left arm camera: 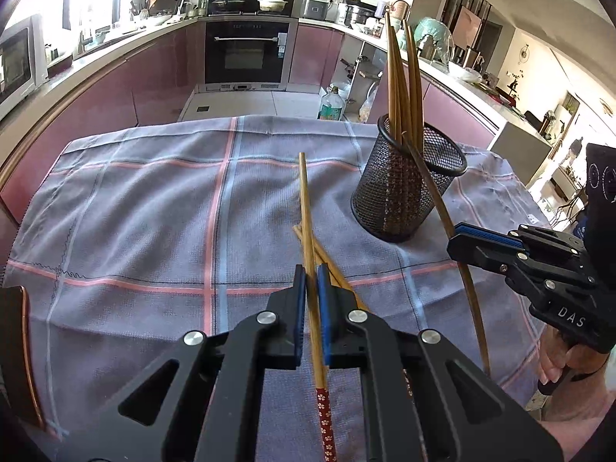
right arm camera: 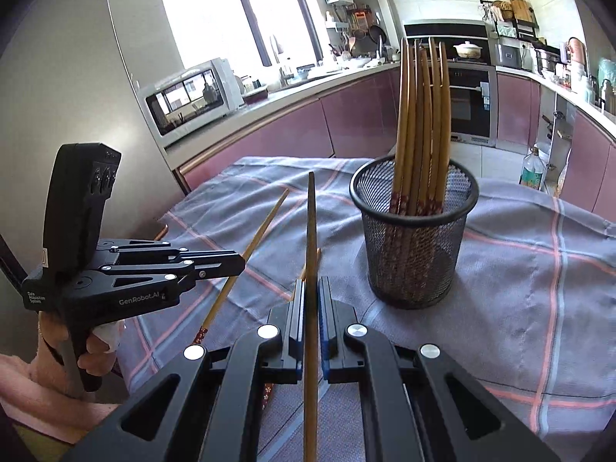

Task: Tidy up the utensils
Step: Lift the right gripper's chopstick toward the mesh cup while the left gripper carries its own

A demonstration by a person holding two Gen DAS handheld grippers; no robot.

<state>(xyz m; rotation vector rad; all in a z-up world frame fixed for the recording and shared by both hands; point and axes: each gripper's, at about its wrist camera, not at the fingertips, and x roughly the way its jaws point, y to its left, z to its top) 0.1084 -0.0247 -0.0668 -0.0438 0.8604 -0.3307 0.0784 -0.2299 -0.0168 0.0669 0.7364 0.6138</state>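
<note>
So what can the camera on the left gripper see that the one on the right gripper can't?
Only the left wrist view shows the left gripper head-on, shut on its chopstick, with loose chopsticks lying on the cloth just beneath it.

Only the right wrist view shows the right gripper head-on, clamping its chopstick, plus the microwave and window.

Both show the black mesh holder of upright chopsticks, the checked cloth, the oven, and the other gripper from the side.
</note>
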